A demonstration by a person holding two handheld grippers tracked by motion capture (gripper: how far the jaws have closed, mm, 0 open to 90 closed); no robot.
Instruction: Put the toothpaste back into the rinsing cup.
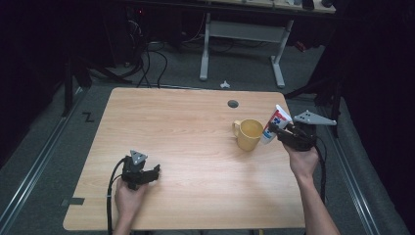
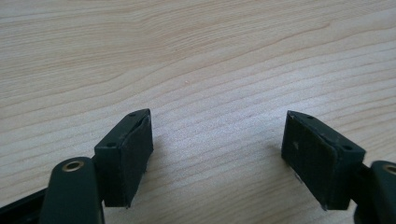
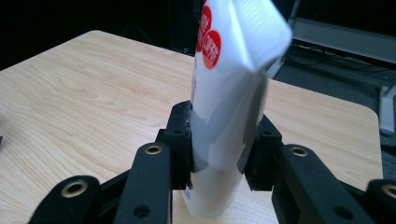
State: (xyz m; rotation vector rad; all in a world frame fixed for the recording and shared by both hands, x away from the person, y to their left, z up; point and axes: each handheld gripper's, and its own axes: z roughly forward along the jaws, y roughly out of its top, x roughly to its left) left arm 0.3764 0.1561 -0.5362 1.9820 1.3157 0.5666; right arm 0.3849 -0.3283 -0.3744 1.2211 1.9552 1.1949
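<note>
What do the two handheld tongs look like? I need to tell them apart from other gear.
Both tongs, left and right, are black, each topped by a grey three-cornered plate with dark dots and trailing a black cable. Their jaws end in blocky black pads on arms with brass-ringed holes. Forearms are bare.

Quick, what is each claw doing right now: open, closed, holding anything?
Left claw: open, empty, over the light wooden table.
Right claw: closed on the white squeeze tube with red labels.
</note>
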